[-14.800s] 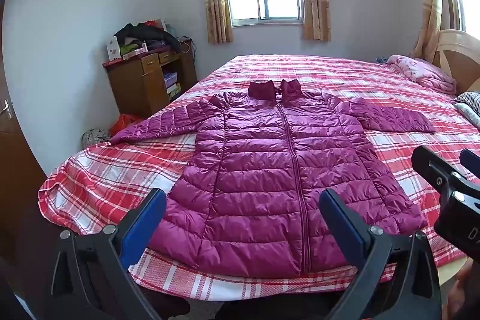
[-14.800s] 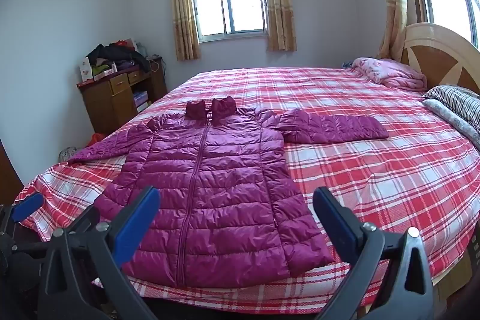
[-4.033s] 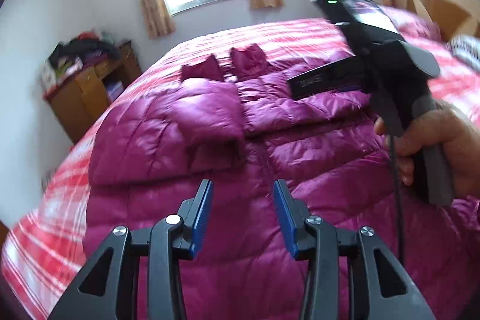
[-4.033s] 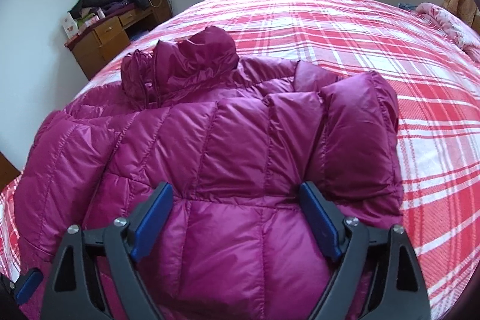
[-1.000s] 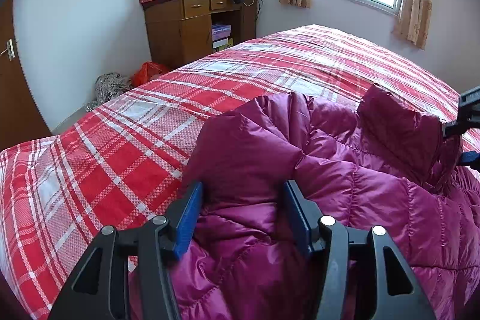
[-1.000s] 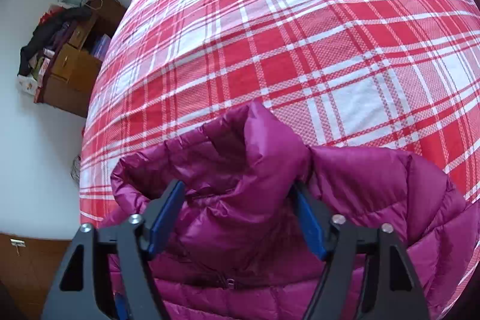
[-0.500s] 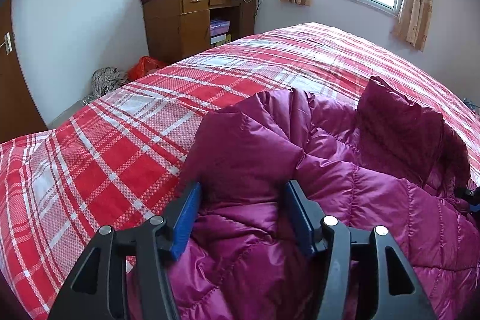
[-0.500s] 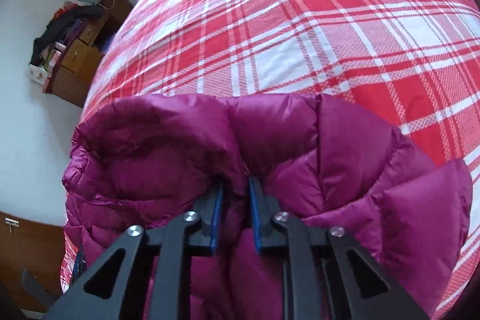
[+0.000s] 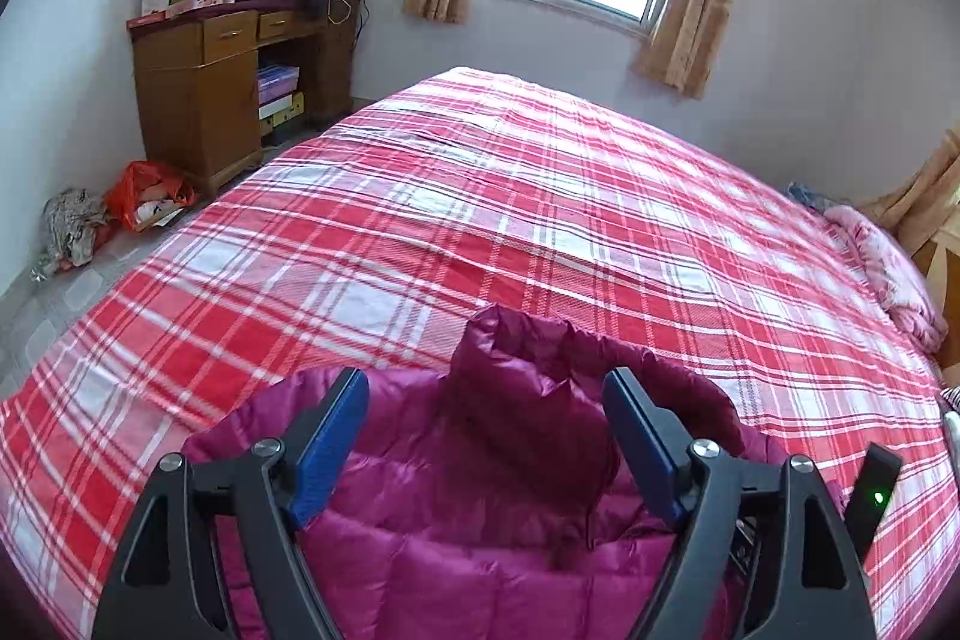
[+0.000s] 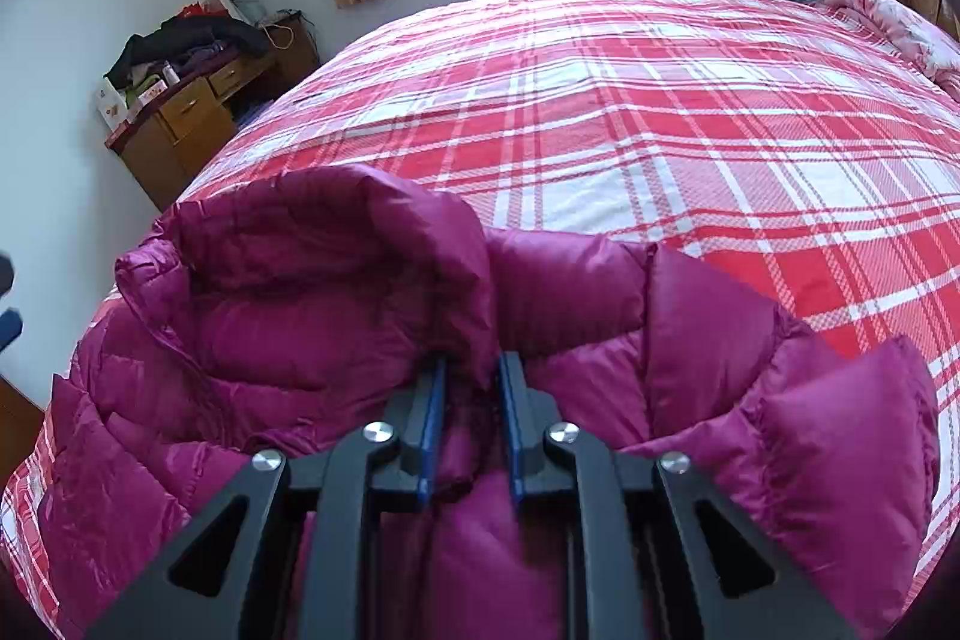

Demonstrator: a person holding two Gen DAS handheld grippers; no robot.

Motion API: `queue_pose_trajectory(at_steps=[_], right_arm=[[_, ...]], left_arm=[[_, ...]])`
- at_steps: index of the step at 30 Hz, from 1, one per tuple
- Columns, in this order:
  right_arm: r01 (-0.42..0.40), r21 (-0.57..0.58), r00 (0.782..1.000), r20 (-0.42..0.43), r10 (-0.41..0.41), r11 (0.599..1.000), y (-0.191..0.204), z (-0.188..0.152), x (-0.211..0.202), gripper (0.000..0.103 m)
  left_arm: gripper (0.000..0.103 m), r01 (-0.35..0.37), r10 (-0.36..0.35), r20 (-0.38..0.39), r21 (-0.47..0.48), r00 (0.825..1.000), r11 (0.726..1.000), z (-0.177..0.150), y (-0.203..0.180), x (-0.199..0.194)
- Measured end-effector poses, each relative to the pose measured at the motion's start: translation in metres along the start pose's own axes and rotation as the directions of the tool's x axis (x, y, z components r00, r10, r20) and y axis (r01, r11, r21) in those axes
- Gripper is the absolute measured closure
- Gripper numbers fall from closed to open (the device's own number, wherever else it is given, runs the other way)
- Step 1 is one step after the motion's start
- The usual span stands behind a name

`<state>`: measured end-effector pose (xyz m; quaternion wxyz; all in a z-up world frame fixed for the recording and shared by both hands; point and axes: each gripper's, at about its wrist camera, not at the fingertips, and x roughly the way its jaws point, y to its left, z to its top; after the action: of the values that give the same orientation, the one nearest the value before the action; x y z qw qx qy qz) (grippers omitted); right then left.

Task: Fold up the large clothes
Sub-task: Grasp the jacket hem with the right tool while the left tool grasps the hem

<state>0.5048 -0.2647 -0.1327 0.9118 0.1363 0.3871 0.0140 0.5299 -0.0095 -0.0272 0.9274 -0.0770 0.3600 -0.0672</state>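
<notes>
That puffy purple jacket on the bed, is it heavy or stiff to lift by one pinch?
Probably floppy: the jacket bunches and folds where the right tool pinches it. Likely light for its bulk, given its puffy quilting. Its shiny shell may be slippery, so a thin pinch might slide.

bed (image 9: 540,220): wide, covered by a red-and-white plaid sheet, fills the frame centre | jacket (image 9: 510,520): magenta quilted, lies bunched on the bed's near edge, bottom centre, collar standing up | pink bedding (image 9: 888,280): heaped on the bed at the right edge
</notes>
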Motion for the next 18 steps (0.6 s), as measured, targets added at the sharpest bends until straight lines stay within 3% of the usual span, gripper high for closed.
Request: queue_pose_trajectory(at_steps=[3, 5, 7, 8, 9, 10, 14, 18], right_arm=[[-0.016, 0.013, 1.000, 0.004, 0.016, 1.000, -0.003, -0.004, -0.004, 0.084], [-0.027, 0.022, 1.000, 0.006, 0.027, 0.999, -0.004, -0.004, -0.004, 0.084], [-0.036, 0.029, 0.999, 0.008, 0.036, 0.999, -0.006, -0.005, -0.004, 0.084], [-0.040, 0.031, 0.999, 0.008, 0.040, 0.999, -0.006, -0.005, -0.004, 0.084], [-0.043, 0.034, 0.999, 0.008, 0.043, 0.998, -0.007, -0.005, -0.004, 0.084], [-0.046, 0.036, 0.999, 0.008, 0.046, 0.998, -0.008, -0.005, -0.004, 0.084], [-0.056, 0.043, 0.998, 0.007, 0.055, 0.998, -0.009, -0.004, -0.003, 0.084], [-0.057, 0.044, 0.998, 0.005, 0.057, 0.997, -0.010, -0.004, -0.003, 0.084]], left_arm=[[0.022, -0.034, 0.047, -0.126, 0.103, 0.991, 0.994, 0.005, -0.035, 0.041], [0.022, -0.101, 0.134, -0.208, 0.163, 0.969, 0.981, 0.002, -0.051, 0.071], [0.025, -0.140, 0.177, -0.242, 0.162, 0.954, 0.977, -0.003, -0.052, 0.086], [0.032, -0.156, 0.190, -0.246, 0.152, 0.951, 0.976, -0.006, -0.048, 0.087], [0.061, -0.173, 0.205, -0.245, 0.144, 0.948, 0.974, -0.009, -0.044, 0.086], [0.083, -0.185, 0.217, -0.251, 0.146, 0.943, 0.972, -0.013, -0.041, 0.083], [0.087, -0.218, 0.240, -0.197, 0.128, 0.951, 0.968, -0.027, -0.019, 0.058], [0.088, -0.223, 0.221, -0.211, 0.010, 0.952, 0.975, -0.044, 0.015, 0.052]])
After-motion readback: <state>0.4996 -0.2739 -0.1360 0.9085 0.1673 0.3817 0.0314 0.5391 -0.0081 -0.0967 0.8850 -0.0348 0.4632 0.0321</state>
